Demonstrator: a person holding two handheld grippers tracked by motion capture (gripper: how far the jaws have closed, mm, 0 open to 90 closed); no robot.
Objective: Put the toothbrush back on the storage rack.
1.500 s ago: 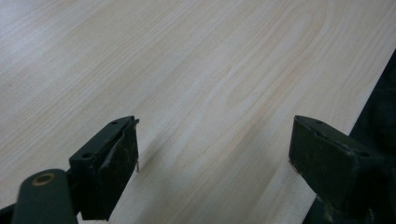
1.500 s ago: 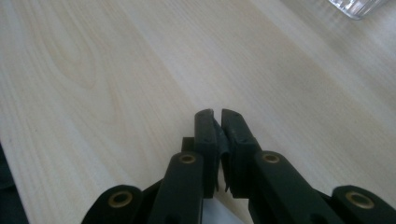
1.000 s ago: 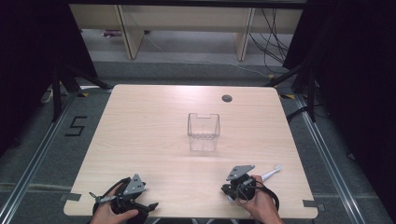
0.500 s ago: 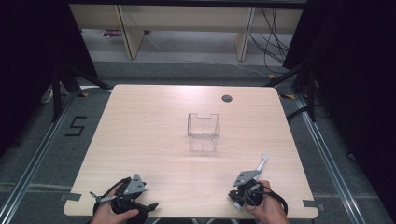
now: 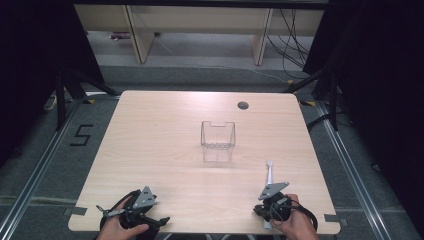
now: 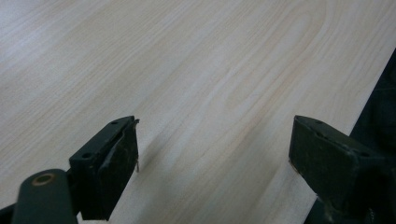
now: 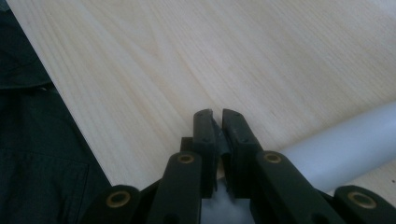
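A white toothbrush (image 5: 270, 172) lies near the table's front right, its head pointing away from me. My right gripper (image 5: 267, 205) sits over the brush's lower handle. In the right gripper view the jaws (image 7: 215, 114) stand almost together, and the white handle (image 7: 345, 140) runs from the right in under them. My left gripper (image 5: 150, 217) rests at the front left edge. Its jaws (image 6: 215, 149) stand wide apart over bare wood with nothing between them. A clear plastic container (image 5: 218, 135) stands upright at the table's middle.
The light wooden table (image 5: 160, 150) has a round cable hole (image 5: 243, 105) at the back right. Its front edge runs just under both hands. Shelving and cables stand on the floor beyond the far edge.
The right gripper has drawn back toward the front edge, and the toothbrush has swung with it from pointing right to pointing straight away. The left gripper has not moved.
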